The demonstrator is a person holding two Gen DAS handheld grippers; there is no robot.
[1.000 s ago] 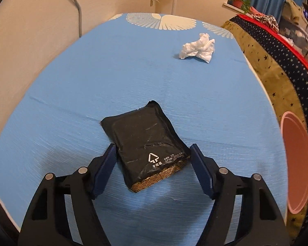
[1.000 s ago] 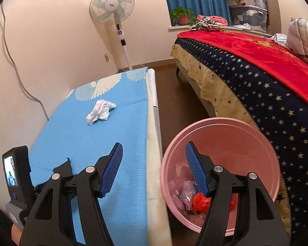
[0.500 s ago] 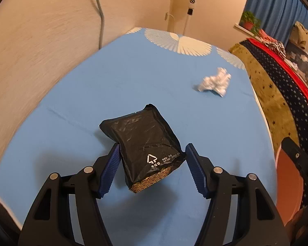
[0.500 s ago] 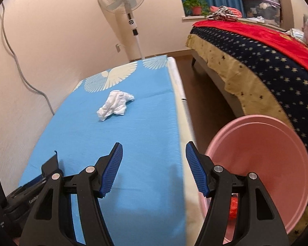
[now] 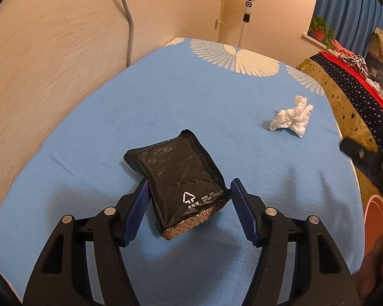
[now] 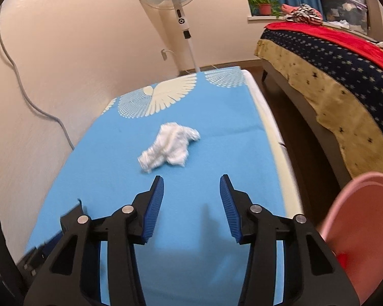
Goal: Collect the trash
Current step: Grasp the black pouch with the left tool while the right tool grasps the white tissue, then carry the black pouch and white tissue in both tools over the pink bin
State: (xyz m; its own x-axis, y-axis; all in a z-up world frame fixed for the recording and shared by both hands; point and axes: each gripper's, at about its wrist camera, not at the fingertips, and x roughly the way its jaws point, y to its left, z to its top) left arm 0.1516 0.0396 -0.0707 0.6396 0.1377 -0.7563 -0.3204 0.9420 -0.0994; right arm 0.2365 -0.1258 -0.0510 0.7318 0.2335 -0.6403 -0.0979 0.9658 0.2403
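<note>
The step in hand looks like the pick-up of the flat black plastic packet (image 5: 181, 178), which lies at the centre of the left wrist view on the blue-clothed desk (image 5: 166, 107) — the left gripper (image 5: 189, 211) straddles its near end, fingers released, the left pad touching or nearly touching the packet and the right pad just clear. Next, I judge, the fingers must clench on it. The right gripper (image 6: 191, 204), fingers apart and empty, points at the crumpled white tissue (image 6: 169, 146) mid-frame, the pink plastic bin (image 6: 357, 229) at lower right.
</note>
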